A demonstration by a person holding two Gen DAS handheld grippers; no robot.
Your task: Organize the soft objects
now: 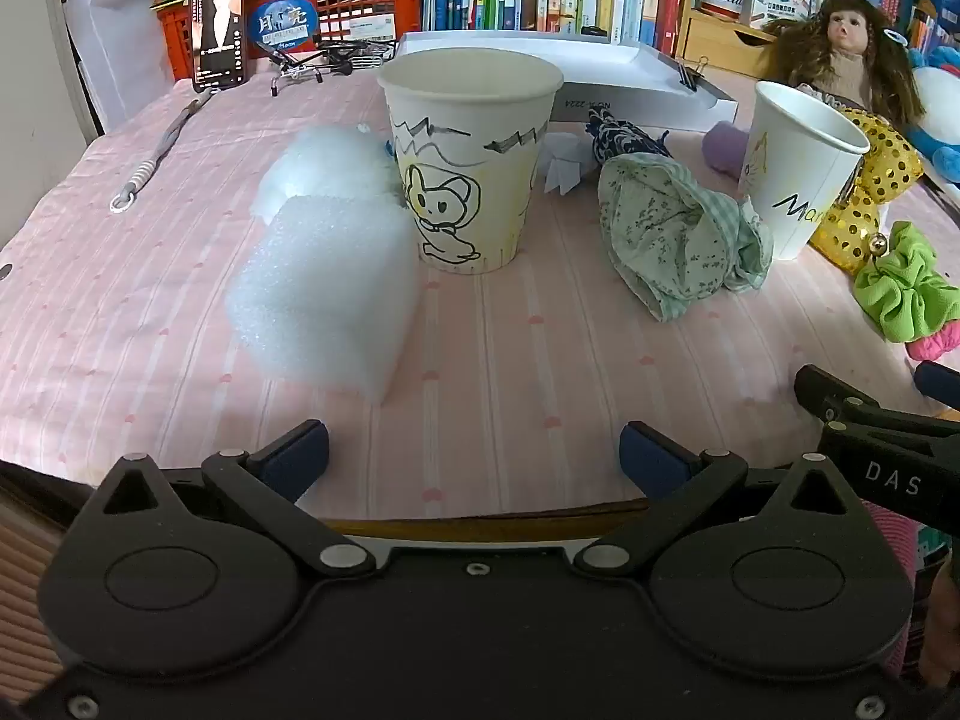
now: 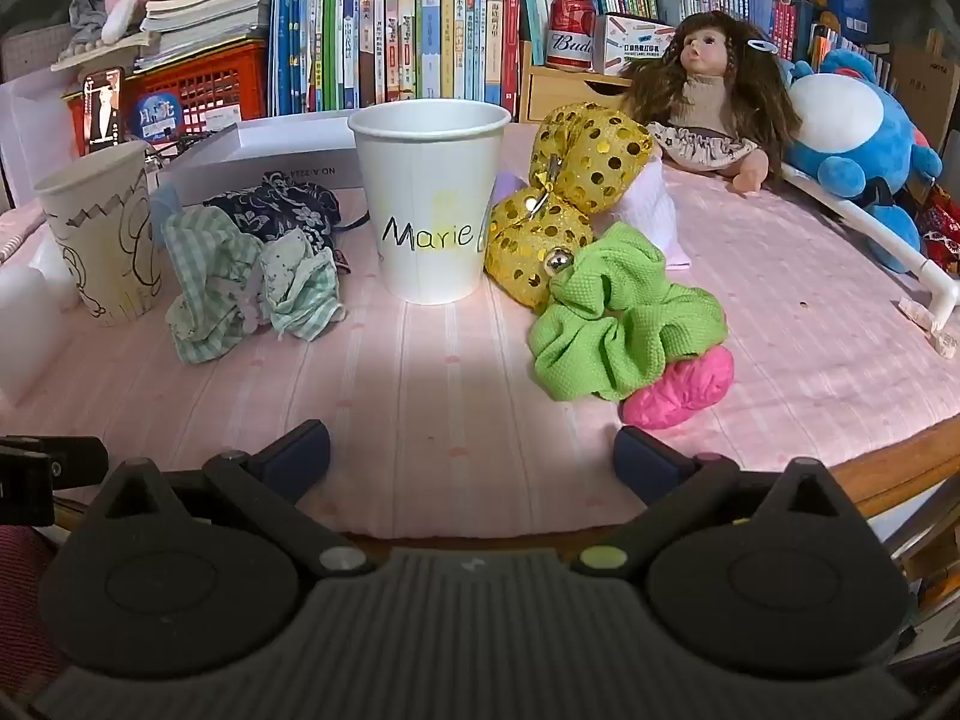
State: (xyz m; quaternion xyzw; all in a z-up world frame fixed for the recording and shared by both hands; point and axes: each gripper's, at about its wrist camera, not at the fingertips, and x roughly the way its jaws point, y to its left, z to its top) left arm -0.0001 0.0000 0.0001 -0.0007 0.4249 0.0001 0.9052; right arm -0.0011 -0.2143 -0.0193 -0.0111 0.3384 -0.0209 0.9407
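My left gripper (image 1: 474,456) is open and empty above the near table edge. Ahead stand a drawn-on paper cup (image 1: 468,162), a white foam block (image 1: 327,291) to its left, and crumpled green cloth (image 1: 678,234) to its right. My right gripper (image 2: 471,453) is open and empty. In front of it are the "Marie" cup (image 2: 429,204), a green scrunchie (image 2: 618,318), a pink soft lump (image 2: 681,390), a gold sequin bow (image 2: 570,198), the green cloth (image 2: 252,288) and a dark floral cloth (image 2: 282,210). The right gripper's finger (image 1: 870,432) shows in the left wrist view.
A pink striped cloth covers the table (image 2: 420,384). A white flat box (image 1: 600,78), a doll (image 2: 708,96), a blue plush (image 2: 852,138), a red crate (image 1: 336,6), a phone (image 1: 217,30) and book rows line the back. A lanyard (image 1: 156,150) lies far left.
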